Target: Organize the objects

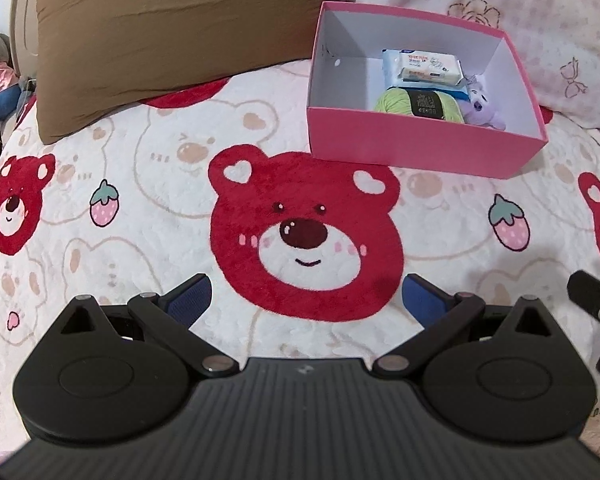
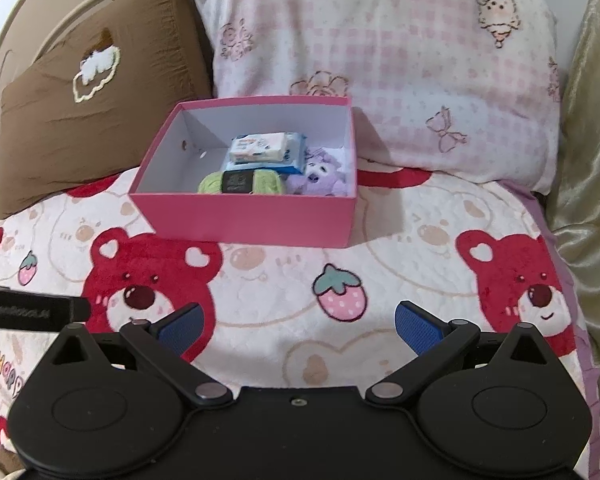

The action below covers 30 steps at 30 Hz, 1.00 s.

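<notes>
An open pink box (image 1: 416, 146) (image 2: 256, 218) stands on the bear-print blanket near the pillows. In it lie a white and blue tissue pack (image 1: 424, 66) (image 2: 266, 150), a green yarn ball with a black label (image 1: 418, 104) (image 2: 240, 182) and a small purple plush bear (image 1: 482, 110) (image 2: 320, 178). My left gripper (image 1: 306, 300) is open and empty, low over the blanket, well short of the box. My right gripper (image 2: 298, 326) is open and empty, also over the blanket in front of the box.
A brown pillow (image 1: 172, 36) (image 2: 88, 120) leans at the back left, a pink checked pillow (image 1: 520, 20) (image 2: 400, 64) behind the box. The other gripper's black body shows at the frame edges (image 1: 596, 312) (image 2: 28, 310). A gold cushion (image 2: 592, 160) lies at right.
</notes>
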### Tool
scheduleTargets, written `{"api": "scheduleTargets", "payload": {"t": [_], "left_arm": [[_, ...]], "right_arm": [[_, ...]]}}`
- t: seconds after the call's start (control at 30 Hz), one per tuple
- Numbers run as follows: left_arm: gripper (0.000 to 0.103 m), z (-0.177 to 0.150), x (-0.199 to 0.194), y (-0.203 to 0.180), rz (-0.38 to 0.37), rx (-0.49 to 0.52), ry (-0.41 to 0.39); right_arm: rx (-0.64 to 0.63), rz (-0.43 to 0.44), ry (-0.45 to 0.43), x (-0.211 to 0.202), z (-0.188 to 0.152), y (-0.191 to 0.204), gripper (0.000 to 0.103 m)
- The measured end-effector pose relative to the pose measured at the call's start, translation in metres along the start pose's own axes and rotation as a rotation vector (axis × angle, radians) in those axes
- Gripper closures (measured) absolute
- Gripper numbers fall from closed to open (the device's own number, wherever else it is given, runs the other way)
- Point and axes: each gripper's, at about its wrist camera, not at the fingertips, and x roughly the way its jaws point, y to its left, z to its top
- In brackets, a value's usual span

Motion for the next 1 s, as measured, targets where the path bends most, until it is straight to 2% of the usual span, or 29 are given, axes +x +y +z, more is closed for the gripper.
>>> {"api": "scheduleTargets", "payload": {"t": [0.83, 1.0], "left_arm": [[0.000, -0.005, -0.010, -0.011, -0.052, 0.040, -0.004], [0.000, -0.007, -0.020, -0.015, -0.060, 0.058, -0.025]], "right_arm": [[0.014, -0.019, -0.016, -0.007, 0.001, -0.009, 0.000], [0.015, -0.023, -0.016, -0.007, 0.001, -0.009, 0.000]]}}
